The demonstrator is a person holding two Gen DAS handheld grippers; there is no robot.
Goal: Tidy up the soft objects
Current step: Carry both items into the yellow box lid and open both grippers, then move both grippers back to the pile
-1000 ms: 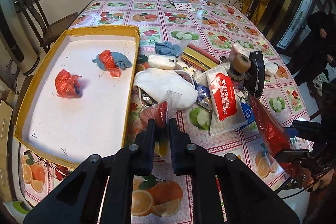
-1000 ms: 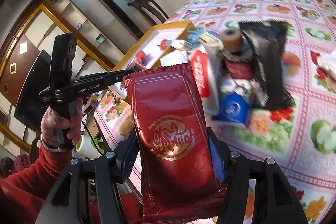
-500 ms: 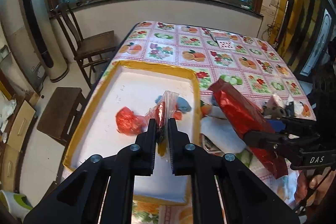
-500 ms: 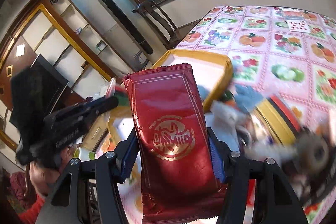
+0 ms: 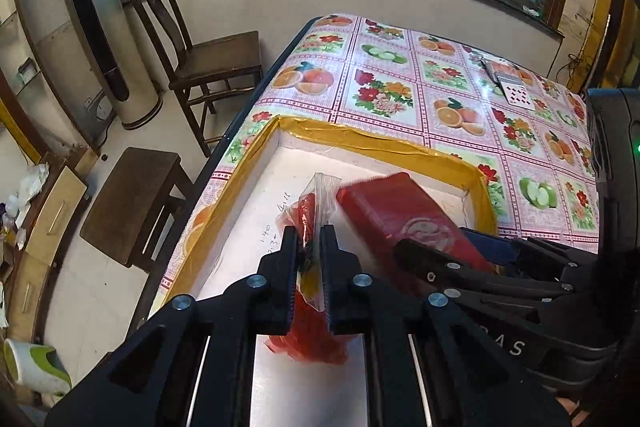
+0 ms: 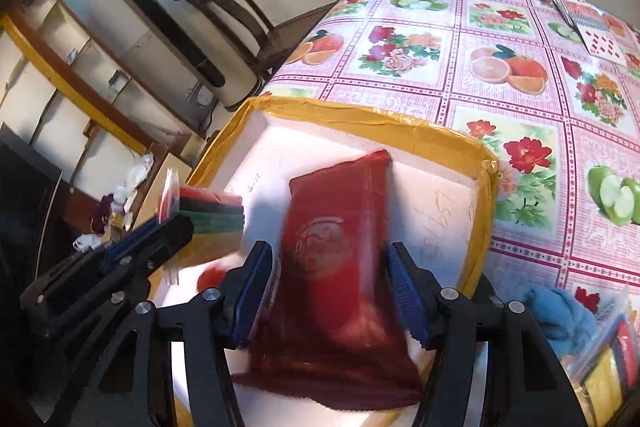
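Note:
My left gripper (image 5: pixel 309 239) is shut on a clear plastic bag with red contents (image 5: pixel 316 203), held over the white tray with a yellow rim (image 5: pixel 372 143). In the right wrist view this bag (image 6: pixel 200 203) sticks out past the left gripper (image 6: pixel 176 227) at the tray's left side. My right gripper (image 6: pixel 330 255) is shut on a red foil packet (image 6: pixel 336 227), blurred and tilted down into the tray (image 6: pixel 360 115). From the left wrist camera the packet (image 5: pixel 400 211) lies just right of the bag. A red crumpled lump (image 5: pixel 308 347) shows below my left fingers.
The fruit-print tablecloth (image 5: pixel 400 87) stretches beyond the tray, with playing cards (image 5: pixel 516 91) at the far right. A blue cloth (image 6: pixel 556 311) and bagged items (image 6: pixel 608 367) lie right of the tray. A wooden chair (image 5: pixel 208 55) and a stool (image 5: pixel 132 195) stand left of the table.
Both grippers have swung left from the pile of goods to above the tray, carrying the bag and the red packet. The packet now dips toward the tray floor.

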